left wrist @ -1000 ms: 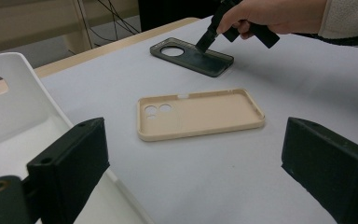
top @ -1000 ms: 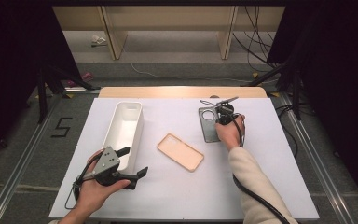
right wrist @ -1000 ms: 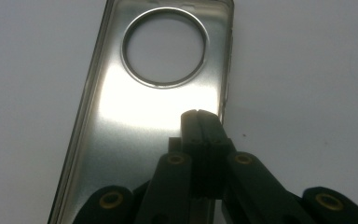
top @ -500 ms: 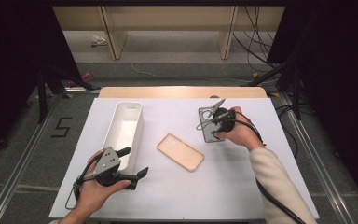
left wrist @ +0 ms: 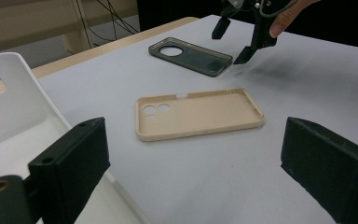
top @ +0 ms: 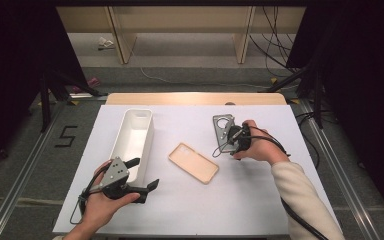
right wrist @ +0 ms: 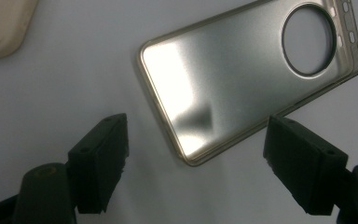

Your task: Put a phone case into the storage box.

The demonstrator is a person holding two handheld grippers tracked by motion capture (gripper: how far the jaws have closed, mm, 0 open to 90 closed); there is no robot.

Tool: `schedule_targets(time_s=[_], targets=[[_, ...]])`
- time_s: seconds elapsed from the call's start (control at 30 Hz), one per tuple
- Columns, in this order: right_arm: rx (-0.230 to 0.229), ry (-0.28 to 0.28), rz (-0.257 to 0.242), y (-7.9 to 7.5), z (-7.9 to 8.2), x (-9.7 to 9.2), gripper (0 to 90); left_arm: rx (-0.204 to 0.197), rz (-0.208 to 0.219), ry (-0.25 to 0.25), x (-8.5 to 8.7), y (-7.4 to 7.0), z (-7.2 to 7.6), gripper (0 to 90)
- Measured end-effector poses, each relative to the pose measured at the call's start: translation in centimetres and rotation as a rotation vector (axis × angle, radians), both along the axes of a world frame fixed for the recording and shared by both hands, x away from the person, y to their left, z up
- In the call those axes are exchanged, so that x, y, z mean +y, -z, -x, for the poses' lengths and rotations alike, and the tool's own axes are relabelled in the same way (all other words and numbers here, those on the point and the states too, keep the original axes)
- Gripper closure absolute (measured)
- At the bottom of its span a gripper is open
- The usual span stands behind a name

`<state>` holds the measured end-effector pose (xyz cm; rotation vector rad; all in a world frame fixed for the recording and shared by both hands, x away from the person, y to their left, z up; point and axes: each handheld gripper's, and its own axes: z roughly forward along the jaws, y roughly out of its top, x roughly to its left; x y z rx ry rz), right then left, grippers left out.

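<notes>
Just beyond the right gripper, on the far right part of the white table, lies the dark translucent phone case, flat with its open side up and its round camera hole at the end away from the person. That gripper's jaws have just been opening and now stand wide apart; in the right gripper view they rise on either side of the case's near corner, above it and pressing on nothing, so the case rests free on the table. Its long axis runs roughly away from the person in the high view, and aslant across the line between the jaws in the right gripper view.

The beige phone case lies near the middle of the table, also open side up, its long axis slanting from far-left to near-right. It sits between the two hands, well apart from the dark case, and straight ahead of the left gripper, whose jaws also stand apart and empty in the left gripper view, framing the beige case.

The white bin stands lengthwise just beside the left gripper. Judged from this layout, the beige case is the nearer pick for the left hand, with the bin close at its side.
</notes>
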<state>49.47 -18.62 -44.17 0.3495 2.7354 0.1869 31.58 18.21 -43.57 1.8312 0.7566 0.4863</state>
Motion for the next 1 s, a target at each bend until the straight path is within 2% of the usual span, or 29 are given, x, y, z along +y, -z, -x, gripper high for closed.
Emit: schedule_targets(time_s=[0.1,0.13,0.17,0.27,0.47,0.6,1.0], targets=[[-0.004,-0.016,0.020,0.1,0.1,0.1,23.4,-0.001,0.000,0.000,0.0,0.0,0.0,7.2],[-0.011,-0.031,0.044,0.2,0.1,0.1,23.4,-0.001,0.000,0.000,0.0,0.0,0.0,7.2],[-0.011,-0.031,0.044,0.2,0.1,0.1,23.4,-0.001,0.001,0.000,0.0,0.0,0.0,7.2],[-0.011,-0.056,0.087,0.4,0.0,0.3,23.7,0.000,0.000,-0.001,0.0,0.0,0.0,7.2],[-0.036,-0.067,0.104,0.8,-0.3,0.5,25.1,0.001,0.001,-0.001,0.0,0.0,0.0,7.2],[-0.024,-0.076,0.113,1.1,-0.6,0.8,25.2,0.001,0.001,0.000,0.0,0.0,0.0,7.2],[-0.027,-0.109,0.134,1.4,-1.3,1.8,27.6,0.001,0.001,0.002,0.0,0.0,0.0,7.2]])
